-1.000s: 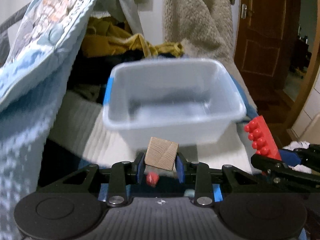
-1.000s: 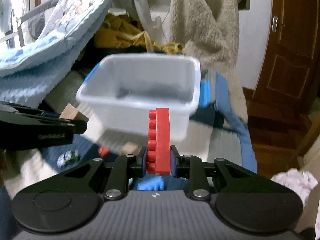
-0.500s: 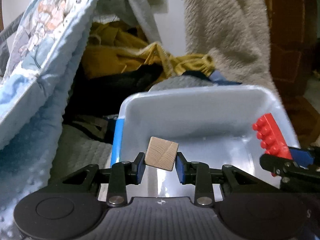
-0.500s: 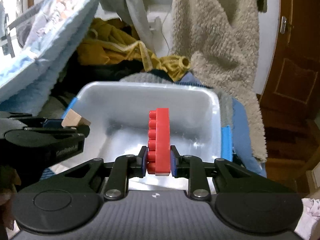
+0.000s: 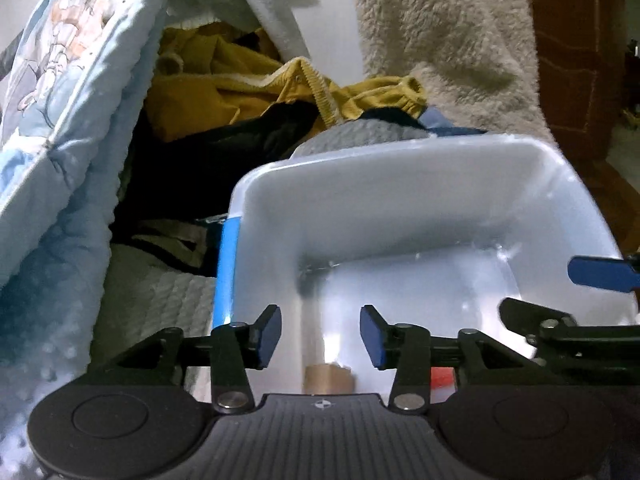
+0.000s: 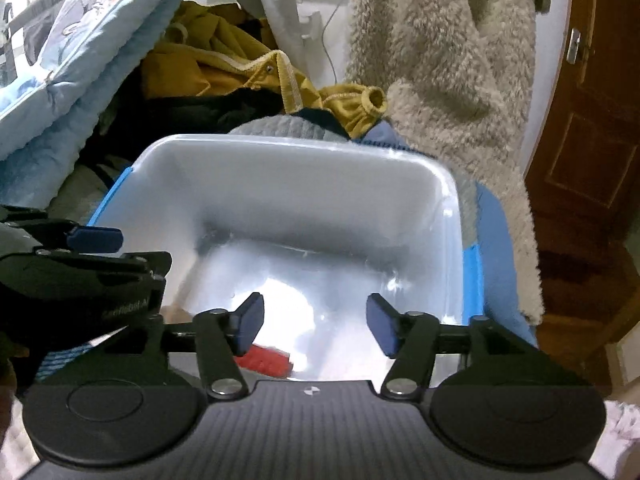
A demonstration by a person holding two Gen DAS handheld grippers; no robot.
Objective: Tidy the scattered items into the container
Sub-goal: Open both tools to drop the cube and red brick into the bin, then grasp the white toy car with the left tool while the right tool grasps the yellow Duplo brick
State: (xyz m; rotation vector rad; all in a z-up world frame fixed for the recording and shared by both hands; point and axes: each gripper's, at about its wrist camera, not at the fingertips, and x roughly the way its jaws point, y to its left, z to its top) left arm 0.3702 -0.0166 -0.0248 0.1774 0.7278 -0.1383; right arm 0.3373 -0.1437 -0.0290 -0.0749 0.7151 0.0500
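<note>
A light blue quilt point(image 5: 60, 128) hangs at left, mustard clothing point(image 5: 240, 84) behind. Over the translucent bin point(image 5: 400, 184), the left gripper point(image 5: 320, 330) and right gripper point(image 6: 315, 322) gape empty; wooden block point(image 5: 329, 378) and red brick point(image 6: 266, 358) lie inside. Beige fleece point(image 6: 448, 60) and a wooden door point(image 6: 592, 128) stand right.

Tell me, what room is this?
Probably a bedroom: a blue quilt and piled yellow clothes surround the plastic bin, a fluffy robe hangs up, and there's a wooden door.
</note>
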